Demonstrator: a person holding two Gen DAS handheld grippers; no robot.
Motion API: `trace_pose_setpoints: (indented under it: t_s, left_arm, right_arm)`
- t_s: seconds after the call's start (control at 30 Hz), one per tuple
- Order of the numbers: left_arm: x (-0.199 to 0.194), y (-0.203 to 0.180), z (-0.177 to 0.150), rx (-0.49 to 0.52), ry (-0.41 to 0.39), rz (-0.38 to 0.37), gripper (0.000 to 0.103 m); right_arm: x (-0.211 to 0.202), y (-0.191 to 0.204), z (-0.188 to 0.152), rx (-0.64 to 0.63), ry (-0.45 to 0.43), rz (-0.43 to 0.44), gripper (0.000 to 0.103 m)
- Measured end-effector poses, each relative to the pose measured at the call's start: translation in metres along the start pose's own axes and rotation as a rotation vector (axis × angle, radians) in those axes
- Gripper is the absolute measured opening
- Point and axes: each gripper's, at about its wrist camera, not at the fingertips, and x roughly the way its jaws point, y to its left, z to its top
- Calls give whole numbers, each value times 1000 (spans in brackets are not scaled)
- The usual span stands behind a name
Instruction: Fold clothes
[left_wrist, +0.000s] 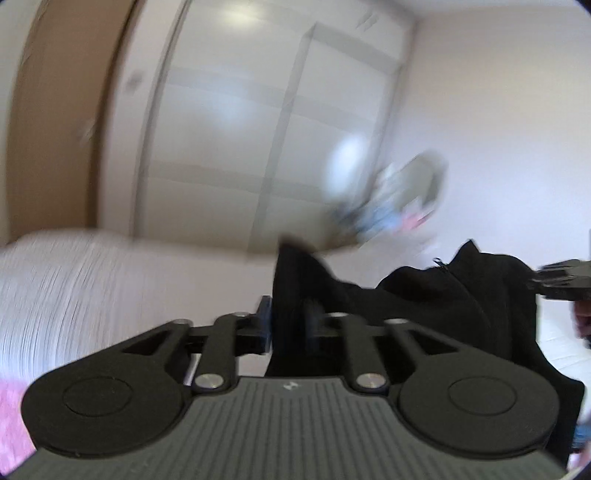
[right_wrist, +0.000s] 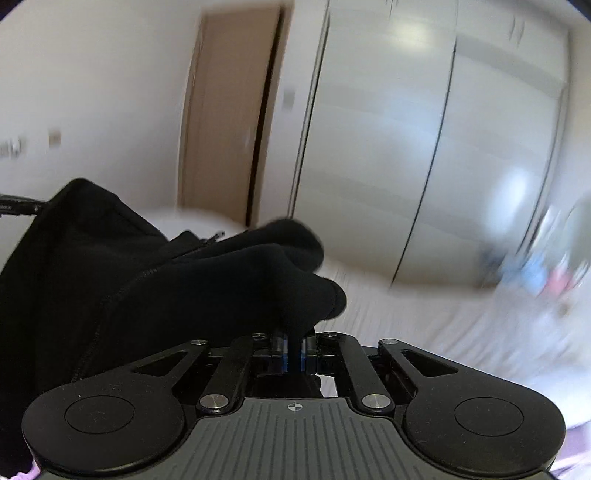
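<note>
Hanging in the air between the two tools, the black zip-up garment (left_wrist: 424, 306) is stretched sideways, its long axis running roughly from one gripper to the other with the zipper (right_wrist: 216, 235) opening facing up. The left gripper (left_wrist: 290, 325) has its jaws pinched tight on a bunched fold at one end, and the right gripper (right_wrist: 293, 350) is clamped almost fully closed on a thin bit of fabric at the other end. All of this is above a white bed (right_wrist: 443, 325), with a pale wardrobe (right_wrist: 424, 129) and a brown door (right_wrist: 229, 110) behind, everything pretty blurry.
</note>
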Motion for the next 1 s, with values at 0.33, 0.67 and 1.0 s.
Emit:
trace_pose_setpoints:
  t_s: [0.33,0.67,1.0]
  left_arm:
    - [10,45,-224,-150,434,171,44]
    - [-31,18,-373,-154,678,119,50]
    - [-2,20,-390,-146,792,-42,7]
  right_arm:
    - [103,51,-256,517,389,80,50]
    - [10,123,-421,715,657,97,68]
    - [24,136,-429,723,642,138,70]
